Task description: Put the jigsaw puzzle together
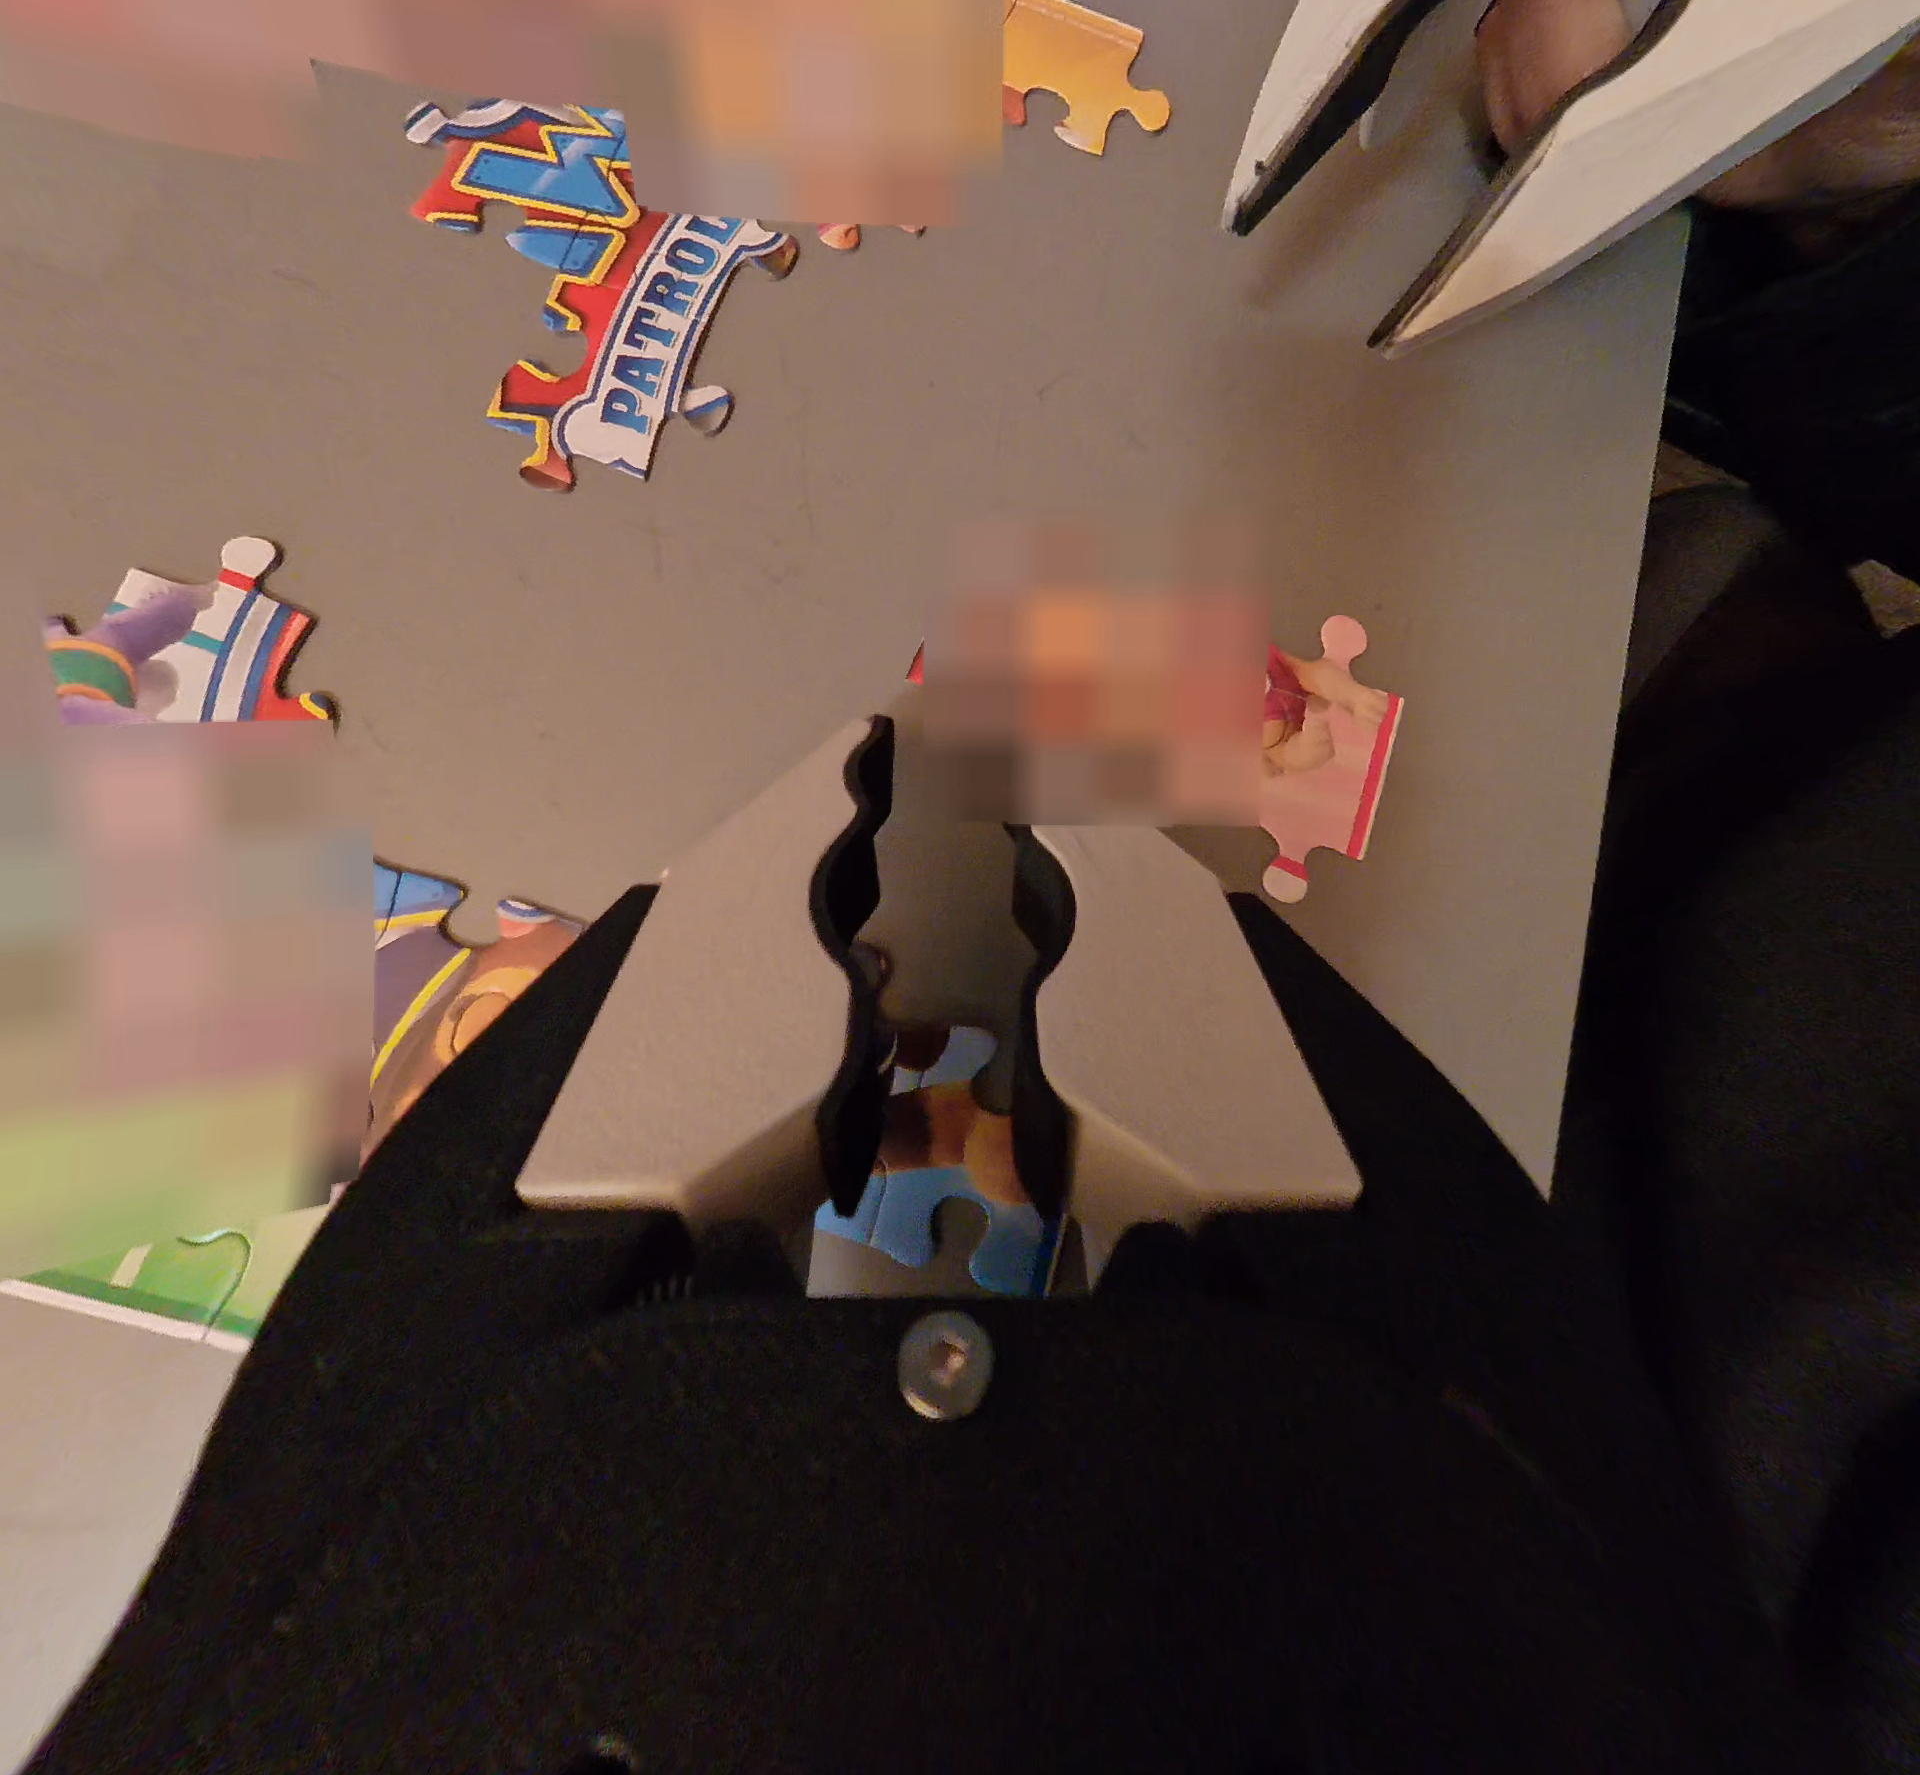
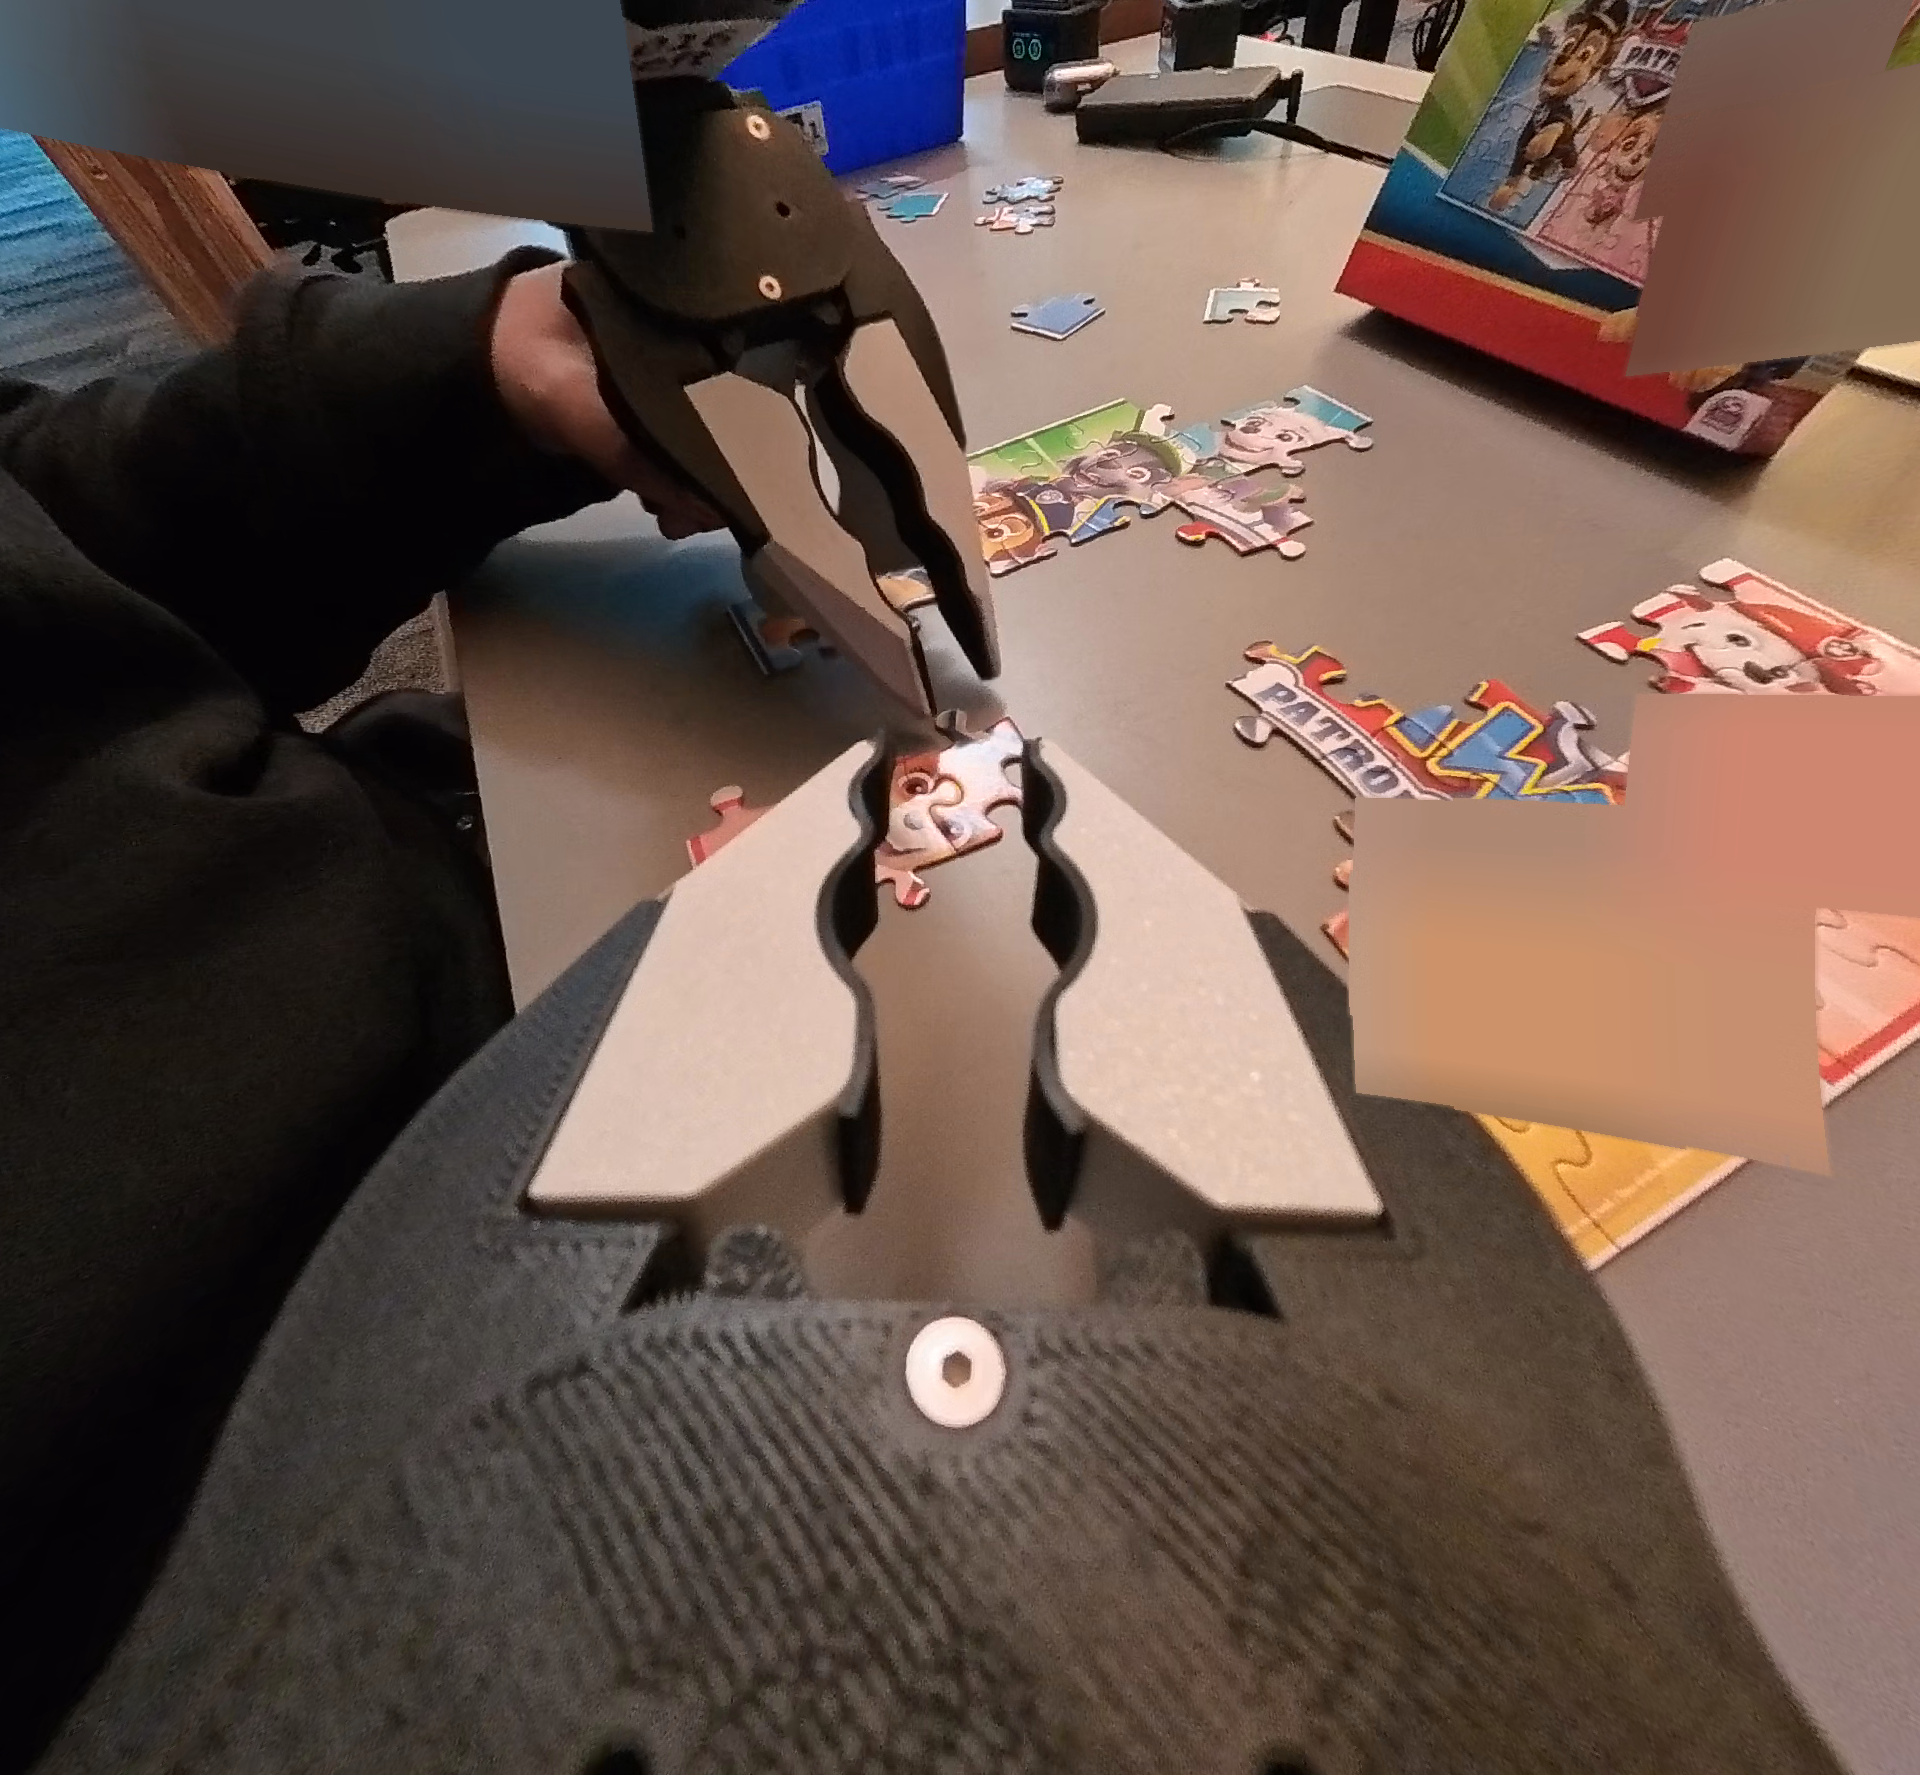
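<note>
A joined pair of puzzle pieces with a pup's face [image 2: 956,806] lies flat on the grey table [image 2: 1143,645]. In the right wrist view it shows between the fingertips of my right gripper [image 2: 951,754], which is open and holds nothing. My left gripper [image 2: 951,686] comes down from the far side with its jaws a little apart and empty, one fingertip [image 2: 920,702] right at the piece's far knob. In the left wrist view the left gripper [image 1: 951,790] is open over a blurred patch, and the right gripper [image 1: 1314,281] hangs open at the top right.
A pink piece [image 1: 1325,759] lies by the table edge [image 1: 1621,686]. A red and blue logo cluster [image 1: 623,312] and a loose piece [image 1: 197,645] lie further in. A joined strip [image 2: 1132,478], the puzzle box [image 2: 1558,167] and a blue bin [image 2: 873,52] stand beyond. My right fingertips sit around 9 cm from my left ones.
</note>
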`<state>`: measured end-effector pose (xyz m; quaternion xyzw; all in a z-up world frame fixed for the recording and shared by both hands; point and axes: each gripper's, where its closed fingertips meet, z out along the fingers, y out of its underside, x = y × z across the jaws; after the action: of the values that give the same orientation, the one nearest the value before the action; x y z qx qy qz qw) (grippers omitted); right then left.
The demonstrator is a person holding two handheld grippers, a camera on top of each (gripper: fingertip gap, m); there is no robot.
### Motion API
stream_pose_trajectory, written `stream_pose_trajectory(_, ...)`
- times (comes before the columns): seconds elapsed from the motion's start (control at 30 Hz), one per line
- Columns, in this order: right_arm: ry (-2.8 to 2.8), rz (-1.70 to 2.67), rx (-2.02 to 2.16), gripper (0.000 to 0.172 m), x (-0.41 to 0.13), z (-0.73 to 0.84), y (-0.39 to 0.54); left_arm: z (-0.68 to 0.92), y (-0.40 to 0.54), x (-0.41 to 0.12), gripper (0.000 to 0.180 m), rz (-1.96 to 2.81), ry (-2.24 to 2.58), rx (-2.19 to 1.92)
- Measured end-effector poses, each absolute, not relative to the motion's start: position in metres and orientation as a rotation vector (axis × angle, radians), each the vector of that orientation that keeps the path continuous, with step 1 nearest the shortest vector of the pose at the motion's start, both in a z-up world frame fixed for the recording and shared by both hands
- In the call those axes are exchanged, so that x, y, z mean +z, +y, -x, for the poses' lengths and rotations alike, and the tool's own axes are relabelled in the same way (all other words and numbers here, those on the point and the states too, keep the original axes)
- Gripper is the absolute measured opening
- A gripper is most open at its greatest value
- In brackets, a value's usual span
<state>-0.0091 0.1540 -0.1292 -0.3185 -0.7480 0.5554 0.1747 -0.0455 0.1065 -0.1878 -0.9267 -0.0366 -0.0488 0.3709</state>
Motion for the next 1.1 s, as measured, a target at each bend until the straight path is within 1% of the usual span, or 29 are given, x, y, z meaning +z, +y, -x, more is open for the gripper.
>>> stream_pose_trajectory(0.13, -2.12, 0.903, 1.576, 0.023, -0.1292, 0.0091, 0.1541, 0.043, 0.1104, -0.1938, 0.017, 2.404, -0.061, -0.127)
stream_pose_trajectory(0.37, -2.118, 0.902, 1.581, 0.023, -0.1286, 0.0088, 0.1542, 0.0365, 0.1115, -0.194, 0.003, 2.411, -0.034, -0.166)
stream_pose_trajectory(1.1, -2.114, 0.9, 1.586, 0.023, -0.128, 0.0087, 0.1542, 0.0393, 0.1144, -0.191, 0.002, 2.404, -0.028, -0.15)
